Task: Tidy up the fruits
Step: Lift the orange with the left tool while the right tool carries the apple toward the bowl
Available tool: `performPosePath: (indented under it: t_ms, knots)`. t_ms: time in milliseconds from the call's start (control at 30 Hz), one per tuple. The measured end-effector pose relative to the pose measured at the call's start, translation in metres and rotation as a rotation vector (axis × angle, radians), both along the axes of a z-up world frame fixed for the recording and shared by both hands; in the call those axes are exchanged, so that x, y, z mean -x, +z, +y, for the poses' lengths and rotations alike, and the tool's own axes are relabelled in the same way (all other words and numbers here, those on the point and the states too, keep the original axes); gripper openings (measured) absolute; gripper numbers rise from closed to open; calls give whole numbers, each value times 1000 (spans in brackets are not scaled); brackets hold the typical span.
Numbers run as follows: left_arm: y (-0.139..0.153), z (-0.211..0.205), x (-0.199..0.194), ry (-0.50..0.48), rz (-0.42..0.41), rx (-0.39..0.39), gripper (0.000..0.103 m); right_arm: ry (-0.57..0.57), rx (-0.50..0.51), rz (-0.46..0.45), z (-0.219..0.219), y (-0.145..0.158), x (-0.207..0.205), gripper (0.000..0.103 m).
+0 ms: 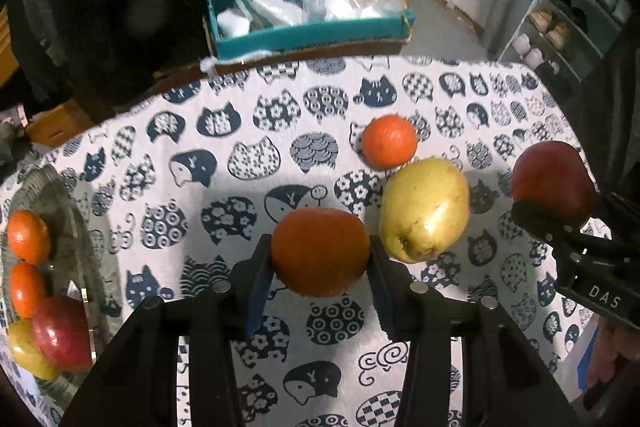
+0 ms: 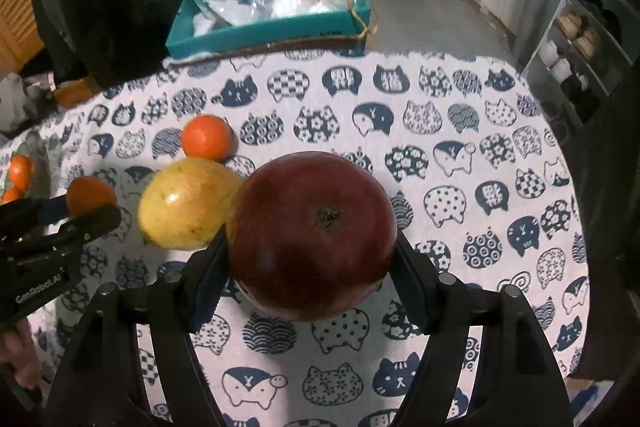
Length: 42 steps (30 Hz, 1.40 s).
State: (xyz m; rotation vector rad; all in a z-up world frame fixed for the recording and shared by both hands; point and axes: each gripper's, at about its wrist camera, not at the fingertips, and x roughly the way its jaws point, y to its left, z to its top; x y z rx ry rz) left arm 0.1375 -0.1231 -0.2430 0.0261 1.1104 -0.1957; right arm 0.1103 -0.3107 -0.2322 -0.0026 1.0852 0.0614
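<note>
My left gripper (image 1: 320,259) is shut on an orange (image 1: 320,251), held just above the cat-print cloth (image 1: 240,211). My right gripper (image 2: 312,247) is shut on a dark red apple (image 2: 312,235), stem side up. The same apple (image 1: 554,183) shows at the right of the left wrist view. A yellow pear (image 1: 424,209) and a second orange (image 1: 390,141) lie on the cloth between the two grippers. At the far left a glass plate (image 1: 60,195) carries two oranges (image 1: 28,237), a red apple (image 1: 62,333) and a yellow fruit (image 1: 22,351).
A teal box (image 1: 312,35) with plastic bags stands past the table's far edge. A dark garment (image 1: 100,7) hangs at the back left. A shelf with shoes (image 1: 560,27) stands at the right. A hand (image 2: 20,359) grips the left tool.
</note>
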Motion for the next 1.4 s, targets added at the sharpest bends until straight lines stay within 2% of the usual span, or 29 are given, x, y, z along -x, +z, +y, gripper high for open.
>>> performPosePath:
  t_ms: [500, 833, 1400]
  knots:
    - [67, 16, 26, 27, -137, 14, 46, 24, 27, -134, 15, 56, 16, 74]
    - [109, 29, 49, 35, -217, 52, 46, 57, 17, -219, 27, 96, 35, 74]
    - [158, 63, 80, 83, -330, 45, 46, 126, -17, -337, 56, 152, 58, 74]
